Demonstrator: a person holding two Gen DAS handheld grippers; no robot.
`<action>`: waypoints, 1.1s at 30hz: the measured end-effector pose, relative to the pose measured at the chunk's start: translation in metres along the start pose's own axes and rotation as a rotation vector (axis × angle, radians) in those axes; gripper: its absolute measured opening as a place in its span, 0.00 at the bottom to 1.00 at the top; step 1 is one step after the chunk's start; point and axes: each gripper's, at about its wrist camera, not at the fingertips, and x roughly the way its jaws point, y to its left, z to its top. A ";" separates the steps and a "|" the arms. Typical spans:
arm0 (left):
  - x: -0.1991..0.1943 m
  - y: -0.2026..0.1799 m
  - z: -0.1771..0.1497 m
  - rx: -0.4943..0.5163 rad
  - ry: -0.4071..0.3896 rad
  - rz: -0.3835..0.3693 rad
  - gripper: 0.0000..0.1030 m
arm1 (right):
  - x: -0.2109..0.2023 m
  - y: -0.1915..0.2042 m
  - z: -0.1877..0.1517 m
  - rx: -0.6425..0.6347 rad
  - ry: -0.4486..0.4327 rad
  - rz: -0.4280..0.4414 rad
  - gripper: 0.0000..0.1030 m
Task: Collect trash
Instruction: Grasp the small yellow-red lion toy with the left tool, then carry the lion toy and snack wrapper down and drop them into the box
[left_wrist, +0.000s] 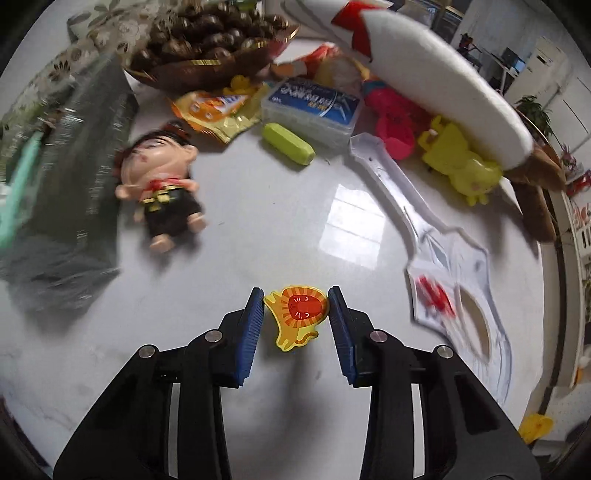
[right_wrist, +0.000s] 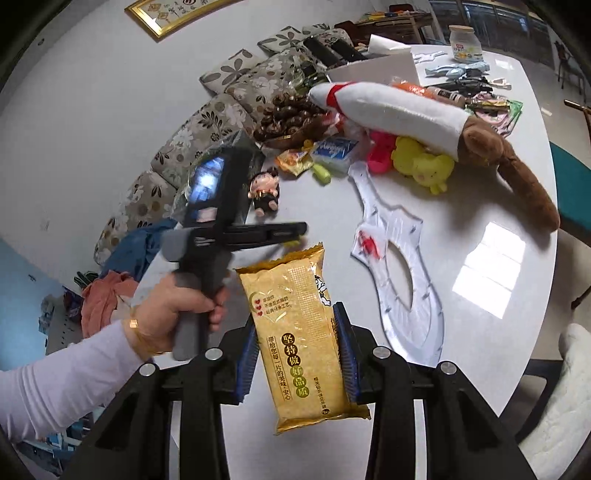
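My left gripper (left_wrist: 296, 299) points down at the white table (left_wrist: 258, 229), with its blue pads pressed on both sides of a small yellow and orange lion-shaped piece (left_wrist: 297, 314) that lies on the tabletop. Above the table, my right gripper (right_wrist: 299, 332) is shut on a golden snack packet (right_wrist: 299, 343) with printed writing, which hangs tilted between the pads. An orange and yellow wrapper (left_wrist: 214, 110) lies at the back beside a green oblong piece (left_wrist: 288, 144).
A small doll (left_wrist: 162, 184), a blue-lidded box (left_wrist: 314, 107), a bowl of chestnuts (left_wrist: 207, 48), pink and yellow toys (left_wrist: 458, 162), a plush bowling pin (left_wrist: 436, 77) and a clear plastic blister tray (left_wrist: 443, 273) crowd the table. A dark bag (left_wrist: 74, 177) sits left. A person's hand (right_wrist: 177, 310) grips the left handle.
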 end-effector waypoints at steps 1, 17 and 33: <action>-0.007 0.000 -0.003 0.001 -0.009 -0.016 0.35 | 0.002 0.003 -0.004 0.002 0.015 0.009 0.38; -0.179 0.083 -0.225 0.209 -0.077 -0.209 0.35 | 0.013 0.158 -0.184 0.127 0.112 -0.034 0.38; -0.020 0.201 -0.451 0.292 0.377 -0.196 0.35 | 0.199 0.222 -0.409 0.424 0.310 -0.168 0.43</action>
